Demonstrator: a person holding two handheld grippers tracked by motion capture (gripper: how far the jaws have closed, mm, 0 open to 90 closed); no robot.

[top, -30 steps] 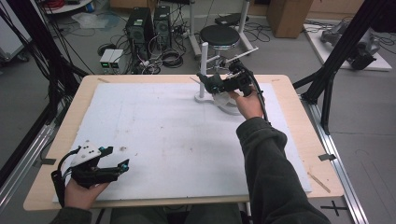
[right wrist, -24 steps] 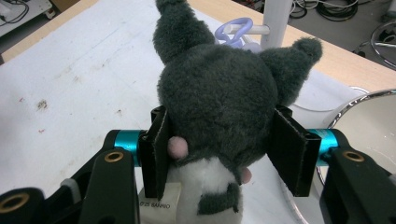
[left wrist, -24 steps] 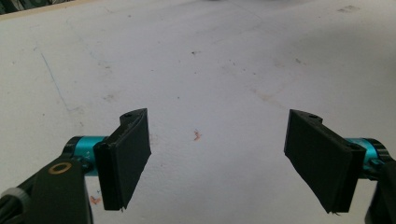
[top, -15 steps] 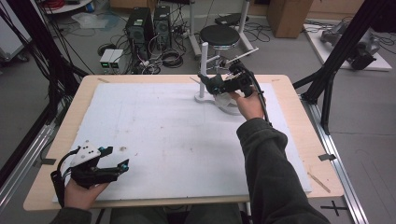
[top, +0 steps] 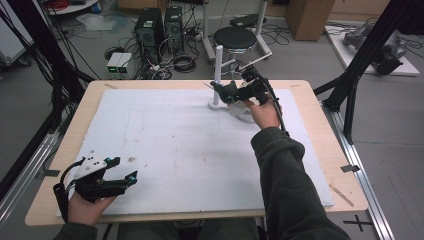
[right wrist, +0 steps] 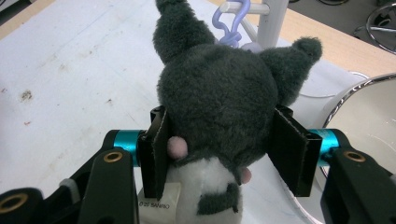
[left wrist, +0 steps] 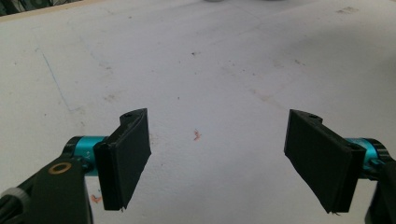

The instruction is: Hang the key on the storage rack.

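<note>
Little has shifted since a moment ago: the right gripper (right wrist: 219, 149) still pinches the plush toy (right wrist: 219, 102) at upper centre, its clip (right wrist: 229, 21) beside the stand's (top: 218, 75) peg, unhung; left gripper (left wrist: 217, 163) spread
</note>
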